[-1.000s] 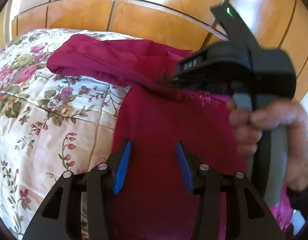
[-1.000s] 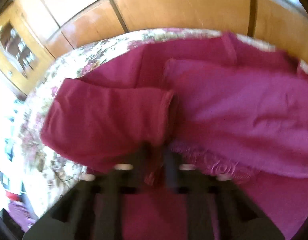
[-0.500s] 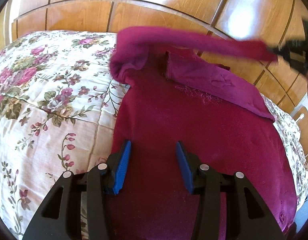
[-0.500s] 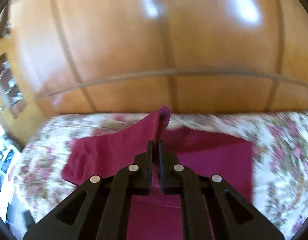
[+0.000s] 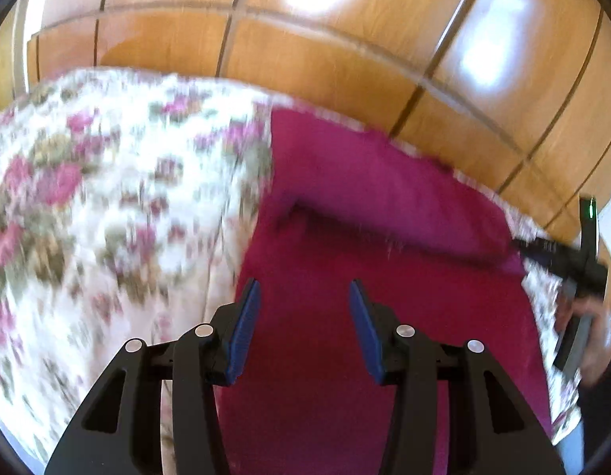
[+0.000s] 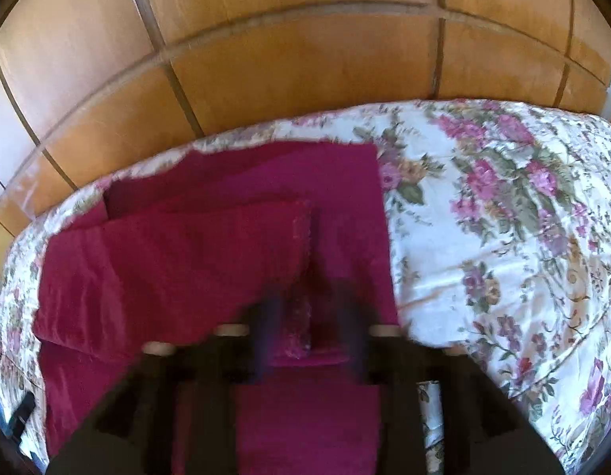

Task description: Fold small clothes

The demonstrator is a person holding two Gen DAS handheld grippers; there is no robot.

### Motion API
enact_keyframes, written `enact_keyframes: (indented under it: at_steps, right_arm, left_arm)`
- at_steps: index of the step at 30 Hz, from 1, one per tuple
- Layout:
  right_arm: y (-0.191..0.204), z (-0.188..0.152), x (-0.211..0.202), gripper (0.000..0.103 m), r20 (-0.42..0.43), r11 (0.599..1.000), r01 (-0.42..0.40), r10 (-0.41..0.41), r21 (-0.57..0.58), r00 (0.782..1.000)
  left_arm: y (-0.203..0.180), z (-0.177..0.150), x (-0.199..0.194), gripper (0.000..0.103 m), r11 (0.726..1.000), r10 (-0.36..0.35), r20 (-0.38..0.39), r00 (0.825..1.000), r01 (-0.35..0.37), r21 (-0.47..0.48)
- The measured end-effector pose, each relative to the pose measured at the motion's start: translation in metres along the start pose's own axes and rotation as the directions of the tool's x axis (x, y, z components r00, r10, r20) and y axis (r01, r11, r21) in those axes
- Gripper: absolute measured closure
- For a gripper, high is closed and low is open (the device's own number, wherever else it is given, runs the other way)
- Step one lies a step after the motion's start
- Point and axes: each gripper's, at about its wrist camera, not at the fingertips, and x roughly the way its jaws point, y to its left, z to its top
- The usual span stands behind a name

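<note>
A dark red garment lies on a floral bedspread, with one sleeve folded across its body. My left gripper is open and empty, its blue pads just above the garment's lower part. In the right wrist view the same garment shows the folded sleeve ending in a lacy cuff. My right gripper is motion-blurred, its jaws apart on either side of the cuff. The right gripper also shows at the garment's right edge in the left wrist view.
Wooden wardrobe panels stand behind the bed, also seen in the right wrist view. The bedspread extends wide to the right of the garment. The bed's edge runs close behind the garment.
My right gripper carried the sleeve across the garment, laid it down and opened off the cuff. My left gripper stayed open and shifted slightly.
</note>
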Motion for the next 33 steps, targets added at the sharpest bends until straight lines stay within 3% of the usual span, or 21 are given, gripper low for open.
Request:
enact_keyframes:
  at_steps: [6,11,14,16,18,23,28,31,33]
  right_arm:
    - [0.028,0.008,-0.024,0.056,0.065,0.994,-0.085,0.089,-0.065,0.994]
    - [0.048,0.011,0.008,0.051,0.029,0.991,-0.088,0.092,-0.099,0.995]
    - [0.049,-0.002,0.034,0.037,0.008,0.991,-0.029,0.03,-0.127,1.0]
    - [0.045,-0.016,0.05,0.036,0.018,0.988,-0.019,0.022,-0.151,1.0]
    - [0.045,-0.027,0.052,0.035,0.086,0.983,-0.012,0.029,-0.185,0.996]
    - [0.049,-0.027,0.055,0.033,0.097,0.98,0.008,0.011,-0.197,0.995]
    - [0.048,-0.028,0.054,0.033,0.103,0.981,0.001,0.019,-0.193,0.995]
    - [0.047,-0.028,0.053,0.033,0.104,0.982,-0.002,0.023,-0.191,0.994]
    - [0.047,-0.029,0.053,0.032,0.106,0.982,-0.003,0.024,-0.191,0.994]
  left_arm:
    - [-0.024,0.054,0.021,0.057,0.999,-0.02,0.076,0.997,0.016,0.049]
    - [-0.04,0.08,0.069,0.057,0.998,-0.001,0.055,0.998,-0.003,0.066]
    - [-0.027,0.08,0.108,0.057,0.994,0.097,-0.009,0.995,-0.096,0.054]
    - [-0.004,0.069,0.138,0.062,0.986,0.167,-0.088,0.982,-0.165,0.029]
    - [0.009,0.061,0.139,0.062,0.991,0.136,-0.049,0.99,-0.135,0.018]
    - [-0.007,0.063,0.123,0.062,0.978,0.202,-0.021,0.979,-0.201,0.054]
    - [-0.036,0.072,0.108,0.062,0.969,0.185,0.064,0.981,-0.193,0.154]
    - [-0.042,0.078,0.128,0.062,0.962,0.206,0.032,0.978,-0.208,0.179]
    - [-0.032,0.075,0.158,0.06,0.951,0.253,-0.031,0.967,-0.243,0.192]
